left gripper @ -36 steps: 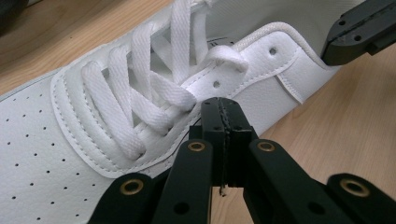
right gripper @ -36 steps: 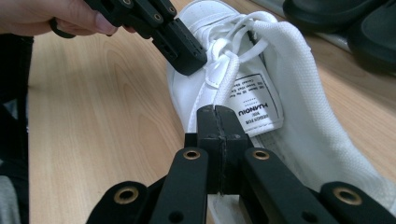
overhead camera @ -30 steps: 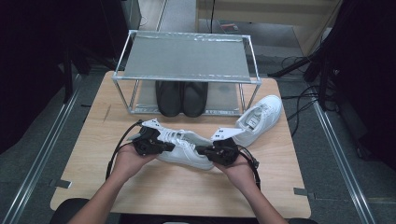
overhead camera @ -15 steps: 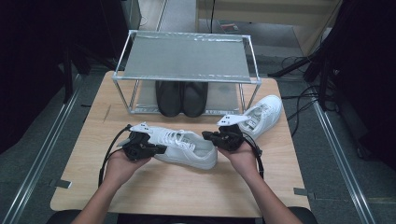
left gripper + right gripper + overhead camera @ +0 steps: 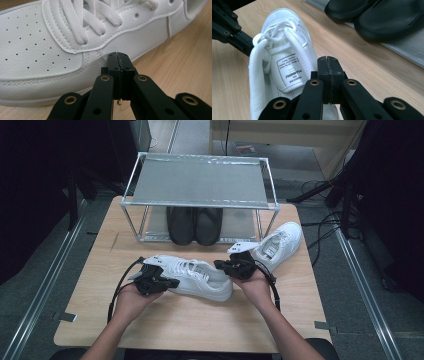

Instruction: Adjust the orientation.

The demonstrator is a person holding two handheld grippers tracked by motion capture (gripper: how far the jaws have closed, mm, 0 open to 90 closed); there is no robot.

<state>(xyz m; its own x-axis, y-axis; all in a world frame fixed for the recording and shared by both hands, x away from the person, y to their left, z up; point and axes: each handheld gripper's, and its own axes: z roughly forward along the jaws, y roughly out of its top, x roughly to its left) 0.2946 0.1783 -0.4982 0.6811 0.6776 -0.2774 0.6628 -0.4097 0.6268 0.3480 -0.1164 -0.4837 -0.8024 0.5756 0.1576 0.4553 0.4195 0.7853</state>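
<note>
Both the left gripper [image 5: 167,282] and right gripper [image 5: 223,265] are clenched on nothing, one at each end of the near white sneaker [image 5: 196,276], which lies on the table [image 5: 200,320] before the rack [image 5: 200,185] (black shoes beneath). Best to push evenly from both ends, keeping the sole flat.

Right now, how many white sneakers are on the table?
2. One white sneaker lies near the front between the two grippers; the other white sneaker lies at the right, by the rack's corner. None seems hidden.
</note>
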